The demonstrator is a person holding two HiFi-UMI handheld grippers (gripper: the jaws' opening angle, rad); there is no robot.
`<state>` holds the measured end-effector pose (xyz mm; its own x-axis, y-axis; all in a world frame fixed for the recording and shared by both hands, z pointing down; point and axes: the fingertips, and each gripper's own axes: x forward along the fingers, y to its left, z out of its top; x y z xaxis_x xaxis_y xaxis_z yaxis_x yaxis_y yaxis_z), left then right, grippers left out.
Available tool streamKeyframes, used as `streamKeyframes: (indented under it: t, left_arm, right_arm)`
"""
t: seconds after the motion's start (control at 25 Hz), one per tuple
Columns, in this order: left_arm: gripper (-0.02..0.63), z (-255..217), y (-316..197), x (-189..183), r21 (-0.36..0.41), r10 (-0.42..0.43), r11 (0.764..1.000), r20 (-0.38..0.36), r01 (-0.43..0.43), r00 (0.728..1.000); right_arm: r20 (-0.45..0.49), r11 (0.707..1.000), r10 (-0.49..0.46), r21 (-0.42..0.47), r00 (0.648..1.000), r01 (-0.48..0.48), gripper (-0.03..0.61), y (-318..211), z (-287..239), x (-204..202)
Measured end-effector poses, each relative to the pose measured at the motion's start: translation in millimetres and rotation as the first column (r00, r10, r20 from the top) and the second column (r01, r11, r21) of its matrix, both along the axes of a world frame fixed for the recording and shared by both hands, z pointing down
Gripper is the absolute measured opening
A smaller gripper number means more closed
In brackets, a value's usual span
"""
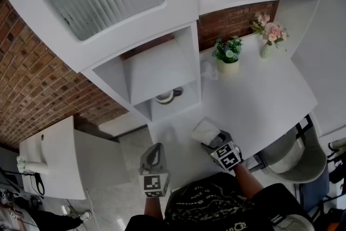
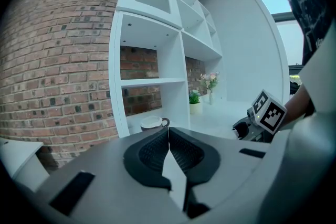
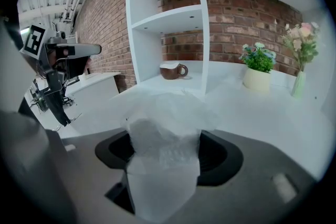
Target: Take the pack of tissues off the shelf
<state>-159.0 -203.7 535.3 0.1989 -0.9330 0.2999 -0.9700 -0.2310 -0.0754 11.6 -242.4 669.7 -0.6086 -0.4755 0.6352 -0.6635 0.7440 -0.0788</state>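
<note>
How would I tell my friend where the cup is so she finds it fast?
Find the tall white shelf unit against the brick wall and look in its bottom opening, down at counter level. The cup sits there alone: small and brown with a handle, unlike the potted plant and the vase of flowers farther along the counter.

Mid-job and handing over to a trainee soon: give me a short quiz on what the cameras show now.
1. True or false: the clear-wrapped white pack of tissues sits between the jaws of the right gripper.
2. Which stands in the white shelf's lower bay? A brown ceramic mug; B green potted plant; C vase of pink flowers.
3. Fill in: the jaws of the left gripper are ____.
Key: 1 true; 2 A; 3 shut, nothing between them.
</note>
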Motion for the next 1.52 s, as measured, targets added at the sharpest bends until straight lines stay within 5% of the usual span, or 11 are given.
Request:
streamKeyframes:
  t: [0.92,1.12,1.52]
  left_arm:
    - [0.009,-5.8,4.0,5.2,0.015,-0.002,1.000,0.024,0.001,1.000]
    - [0.009,-5.3,8.6,5.6,0.013,-0.008,1.000,0.019,0.007,1.000]
    - [0.009,-4.9,19.1,13.0,0.007,0.007,1.000,0.011,-0.007,1.000]
  right_arm:
    - [-0.048,0.998,0.020,-0.065,0.999,-0.023,0.400,6.6,19.8,9.4]
    - [-0.013,0.992,0.074,-0.105,0.997,-0.075,0.509,5.2,19.5,13.2]
    - [0.036,0.995,0.063,-0.084,0.997,-0.060,0.545,13.1,-8.2,10.8]
